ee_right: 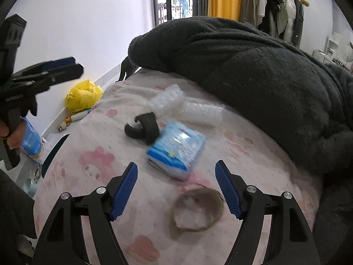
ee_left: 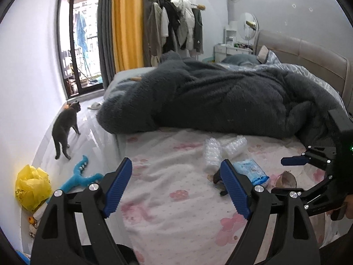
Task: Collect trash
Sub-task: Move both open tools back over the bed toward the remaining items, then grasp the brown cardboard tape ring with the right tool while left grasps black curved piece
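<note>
On the pink flowered bed sheet [ee_right: 92, 154] lie a blue tissue pack [ee_right: 176, 152], a black curled strap [ee_right: 142, 128], two crushed clear plastic bottles [ee_right: 165, 97] [ee_right: 201, 111] and a brown tape ring [ee_right: 197, 209]. My right gripper [ee_right: 176, 185] is open and empty, just above the ring and short of the tissue pack. My left gripper [ee_left: 176, 183] is open and empty over the sheet, left of the tissue pack [ee_left: 251, 172] and near the bottles [ee_left: 213, 152]. The right gripper also shows in the left wrist view [ee_left: 295, 167].
A dark fluffy blanket [ee_left: 220, 101] covers the far half of the bed. A yellow plastic bag [ee_left: 33, 187] sits on the floor by the wall, with a blue toy [ee_left: 77, 176] beside it. A grey cat [ee_left: 65, 128] stands on the floor.
</note>
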Demonstrator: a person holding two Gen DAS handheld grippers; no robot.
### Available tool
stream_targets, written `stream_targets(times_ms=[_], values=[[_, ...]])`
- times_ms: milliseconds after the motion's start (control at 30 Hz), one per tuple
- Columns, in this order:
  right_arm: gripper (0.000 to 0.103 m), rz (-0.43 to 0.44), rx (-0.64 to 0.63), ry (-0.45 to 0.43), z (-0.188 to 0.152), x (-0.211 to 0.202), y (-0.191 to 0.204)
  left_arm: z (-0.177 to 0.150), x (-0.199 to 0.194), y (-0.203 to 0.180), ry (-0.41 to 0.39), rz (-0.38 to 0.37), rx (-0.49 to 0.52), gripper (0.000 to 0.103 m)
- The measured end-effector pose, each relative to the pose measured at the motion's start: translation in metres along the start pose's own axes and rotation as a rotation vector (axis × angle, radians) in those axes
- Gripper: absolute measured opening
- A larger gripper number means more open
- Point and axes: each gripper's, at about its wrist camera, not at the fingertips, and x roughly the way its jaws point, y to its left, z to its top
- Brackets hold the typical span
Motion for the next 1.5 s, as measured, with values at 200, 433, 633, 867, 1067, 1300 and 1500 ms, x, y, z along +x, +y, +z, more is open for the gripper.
stream_targets(times_ms=[200, 433, 633, 867, 1067, 1300, 1500], values=[[0.076, 0.025, 0.013, -0.010, -0.014, -0.005, -0.017, -0.004, 0.017, -0.019, 0.040, -0.056, 0.026, 0.086], [0.076, 0.107, 0.015, -0.006, -0.026, -0.005, -0.030, -0.004, 0.038, -0.039, 0.092, -0.072, 0.078, 0.086], [0.066, 0.136, -0.016, 0.004, -0.034, -0.004, -0.028, -0.010, 0.057, -0.050, 0.164, -0.078, 0.097, 0.086], [0.052, 0.133, -0.026, 0.032, -0.040, 0.005, -0.024, -0.015, 0.068, -0.060, 0.198, -0.073, 0.126, 0.084], [0.050, 0.131, -0.012, 0.019, -0.037, 0.000, -0.027, -0.015, 0.075, -0.071, 0.212, -0.066, 0.144, 0.079], [0.050, 0.120, 0.022, -0.018, -0.037, -0.016, -0.040, -0.018, 0.090, -0.078, 0.251, -0.061, 0.155, 0.064], [0.050, 0.116, 0.035, -0.027, -0.034, -0.017, -0.046, -0.019, 0.097, -0.080, 0.272, -0.076, 0.153, 0.050]])
